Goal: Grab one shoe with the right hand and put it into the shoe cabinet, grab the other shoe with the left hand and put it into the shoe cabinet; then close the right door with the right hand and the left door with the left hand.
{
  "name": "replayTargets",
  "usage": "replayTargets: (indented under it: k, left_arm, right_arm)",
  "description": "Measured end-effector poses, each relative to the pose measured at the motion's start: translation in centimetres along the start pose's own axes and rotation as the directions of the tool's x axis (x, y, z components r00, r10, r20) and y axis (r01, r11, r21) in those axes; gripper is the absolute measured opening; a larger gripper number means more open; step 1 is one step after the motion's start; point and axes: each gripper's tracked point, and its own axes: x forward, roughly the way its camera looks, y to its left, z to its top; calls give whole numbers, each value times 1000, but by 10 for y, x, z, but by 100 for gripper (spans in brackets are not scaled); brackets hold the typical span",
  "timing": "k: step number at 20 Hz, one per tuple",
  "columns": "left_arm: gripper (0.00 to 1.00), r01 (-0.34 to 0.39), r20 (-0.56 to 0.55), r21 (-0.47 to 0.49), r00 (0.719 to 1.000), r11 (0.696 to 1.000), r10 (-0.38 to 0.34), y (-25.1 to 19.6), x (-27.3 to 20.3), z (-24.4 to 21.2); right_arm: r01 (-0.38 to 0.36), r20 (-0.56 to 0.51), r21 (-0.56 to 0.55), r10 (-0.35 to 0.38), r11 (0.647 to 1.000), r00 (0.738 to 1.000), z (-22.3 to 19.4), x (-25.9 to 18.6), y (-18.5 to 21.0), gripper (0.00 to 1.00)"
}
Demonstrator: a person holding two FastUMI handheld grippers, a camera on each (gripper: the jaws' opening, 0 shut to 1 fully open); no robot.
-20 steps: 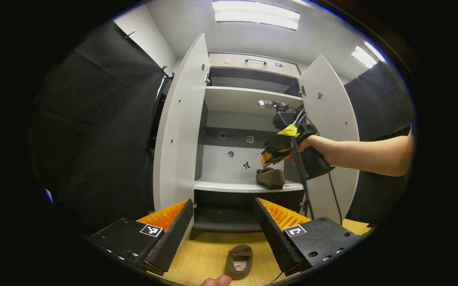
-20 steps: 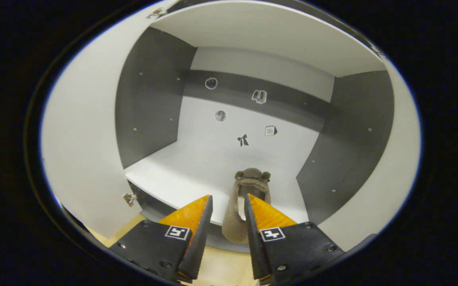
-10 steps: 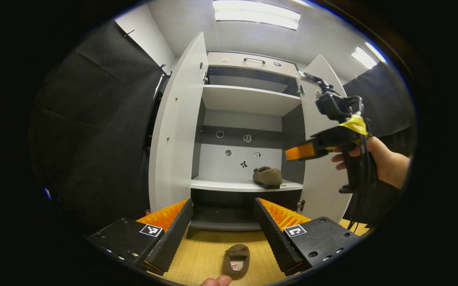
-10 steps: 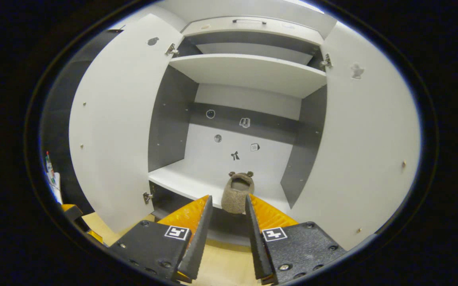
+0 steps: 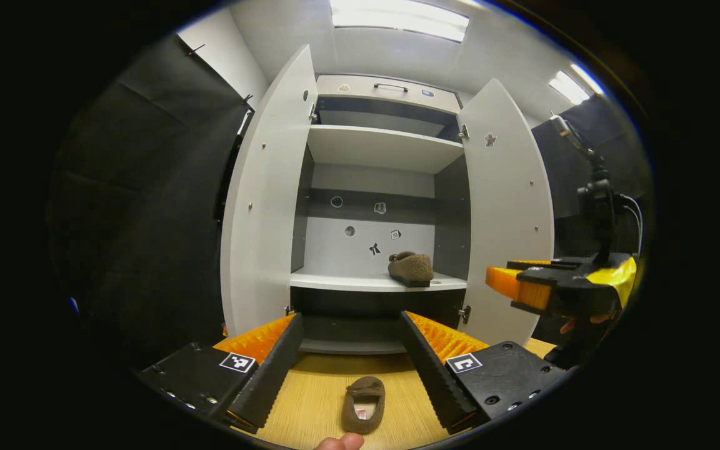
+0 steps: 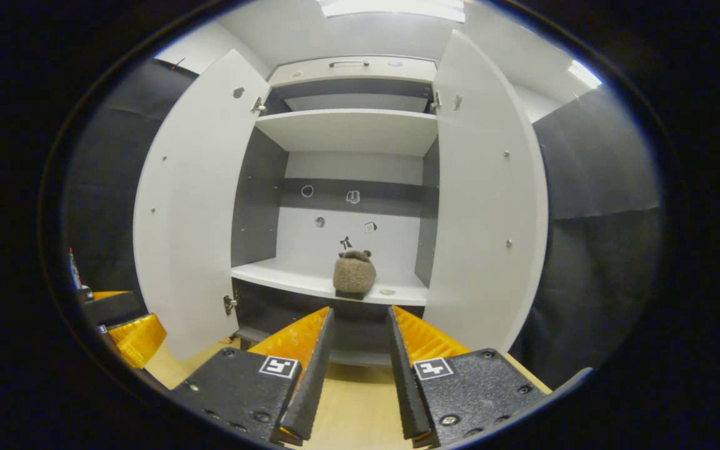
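So the second shoe is lying on the wood floor right in front of the shoe cabinet, toe pointing at the cabinet, which I figure makes it an easy straight-down grab along its sides. My left gripper hovers above it with the fingers spread wide and nothing between them, the shoe sitting just below the gap. That's why I'm holding it there: lined up for the drop, I reckon.

The first shoe is on the cabinet's middle shelf, toward the cabinet's right side and close to the front edge, so there's room left of it for its partner.

My right gripper is out in front of the cabinet, empty, fingers parted with a modest gap. In the left gripper view I can see it off to the right of the cabinet's right door, out of the way of the opening.

Both doors are swung wide, left door included, which they need to be until the floor shoe goes in. Closing comes last.
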Motion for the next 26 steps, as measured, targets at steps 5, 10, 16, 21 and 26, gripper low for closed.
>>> replayTargets:
  k: [5,10,16,21,26]
  left_arm:
    - [95,6,-8,-2,1000,1000,-6,-8,-1,-1]
    - [95,5,-42,4,999,1000,-5,-15,-3,-13]
    - [95,11,-89,25,996,1000,-9,-26,-3,-25]
    - [95,25,-125,56,992,998,-17,-31,-3,-33]
    - [95,20,-128,87,992,996,-8,-25,5,-33]
  right_arm:
    - [37,-12,-7,-38,999,999,-40,-28,-4,60]
    - [47,13,26,-47,999,999,-67,-56,-10,65]
    - [34,1,72,-34,997,999,-89,-70,-15,82]
    - [46,29,84,-49,995,998,-83,-75,-23,93]
    - [43,39,61,-45,997,998,-76,-78,-26,96]
